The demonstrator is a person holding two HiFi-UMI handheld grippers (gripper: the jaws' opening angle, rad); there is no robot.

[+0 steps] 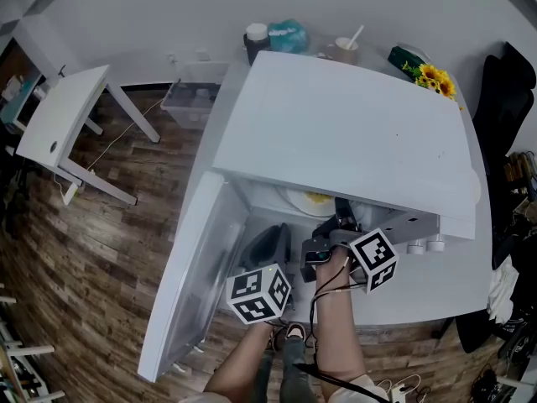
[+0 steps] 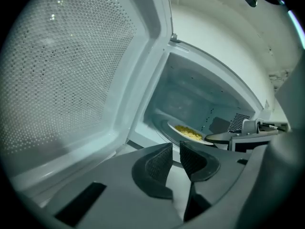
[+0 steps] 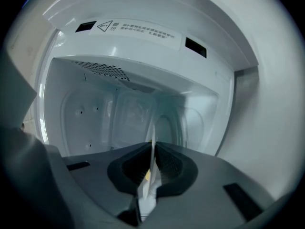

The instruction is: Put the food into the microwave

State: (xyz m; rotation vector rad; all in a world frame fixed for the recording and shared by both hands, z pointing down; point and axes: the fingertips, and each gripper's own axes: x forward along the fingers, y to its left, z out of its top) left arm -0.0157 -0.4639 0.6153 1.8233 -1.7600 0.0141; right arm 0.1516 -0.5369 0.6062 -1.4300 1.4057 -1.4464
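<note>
1. Door: swung wide open, at 8 o'clock from the microwave cavity in the head view. It's clear of the path. Risk: the left arm sits just beside its inner face, and a nudge could swing the door into the work.
2. Left gripper: jaws a narrow gap apart with nothing between them. It's outside the cavity mouth, at 7 o'clock from the plate, pointing in. Risk: if it drifts forward it clips the near rim and knocks a plate held from one side only.
3. Plate with the yellow food: already inside the cavity, just under the front top edge. I can't tell whether it sits flat on the floor of the cavity or hangs just above it.
4. Right gripper: clamped on the plate rim at the plate's 4 o'clock, with the rim edge-on between the pads. My read is that this is the placing step, nearly done. Risks:
   - It's a thin-rim pinch on one side, so the plate can pivot in the pads and the food slides to the low edge.
   - Letting go before the plate is seated means a drop and a spill.
   - Pulling back skewed drags the plate out with it.
5. Right cavity wall: near the right gripper at 3 o'clock. The jaw body could catch it on the way out.
</note>
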